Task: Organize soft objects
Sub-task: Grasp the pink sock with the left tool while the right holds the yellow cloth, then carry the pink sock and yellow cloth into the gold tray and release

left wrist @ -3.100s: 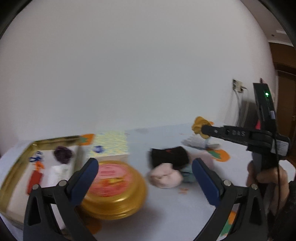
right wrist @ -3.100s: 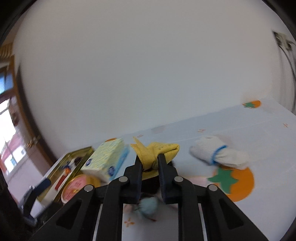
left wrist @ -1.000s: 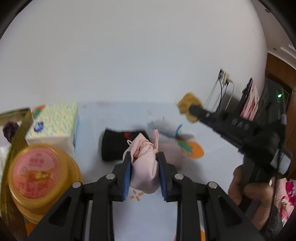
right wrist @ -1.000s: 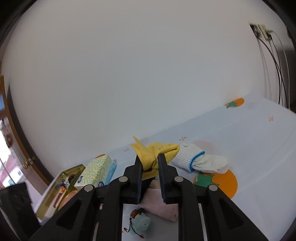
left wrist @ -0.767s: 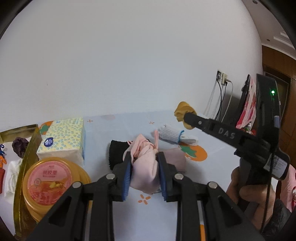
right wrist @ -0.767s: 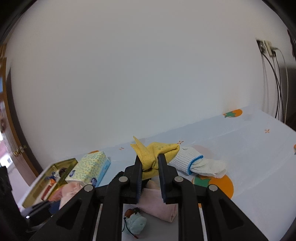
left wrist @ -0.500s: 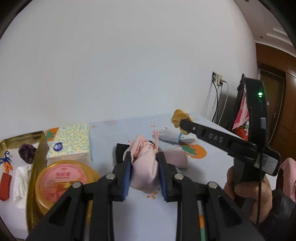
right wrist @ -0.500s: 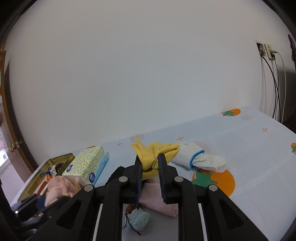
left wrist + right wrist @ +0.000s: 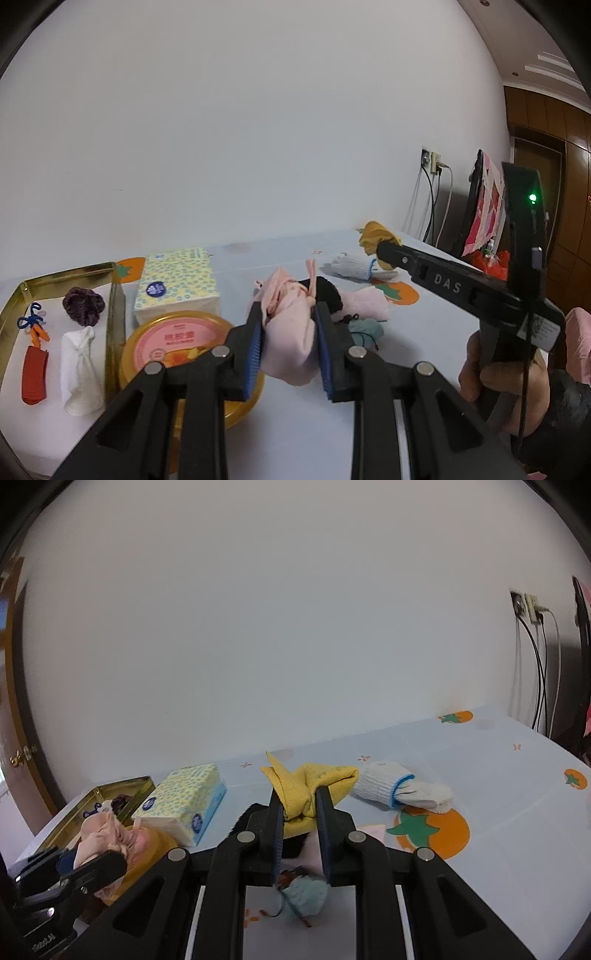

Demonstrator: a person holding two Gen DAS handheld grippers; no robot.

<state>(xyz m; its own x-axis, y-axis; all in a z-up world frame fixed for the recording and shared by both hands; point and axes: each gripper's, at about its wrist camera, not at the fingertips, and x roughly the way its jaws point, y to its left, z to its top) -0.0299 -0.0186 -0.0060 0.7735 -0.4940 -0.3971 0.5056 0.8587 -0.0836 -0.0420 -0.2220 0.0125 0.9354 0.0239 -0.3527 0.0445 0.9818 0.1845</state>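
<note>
My left gripper [image 9: 289, 334] is shut on a pink cloth bundle [image 9: 290, 332] and holds it above the table; the bundle also shows in the right wrist view [image 9: 107, 836]. My right gripper [image 9: 300, 814] is shut on a yellow cloth [image 9: 310, 786], raised over the table; in the left wrist view the cloth [image 9: 376, 236] sits at its tip. On the table lie a white glove with a blue band [image 9: 400, 794], a black cloth [image 9: 330, 297], a flat pink cloth [image 9: 367, 304] and a small teal pouch [image 9: 306, 893]. A gold tin [image 9: 110, 314] at the left holds several small soft items.
A tissue box [image 9: 177, 288] and a round gold-lidded container [image 9: 177, 341] stand beside the tin. The tablecloth [image 9: 498, 812] carries orange fruit prints. A wall socket with cables [image 9: 532, 613] is at the far right. A white wall rises behind the table.
My left gripper closed on the pink bundle, lifted it and drew back left toward the tin. My right gripper still holds the yellow cloth, raised.
</note>
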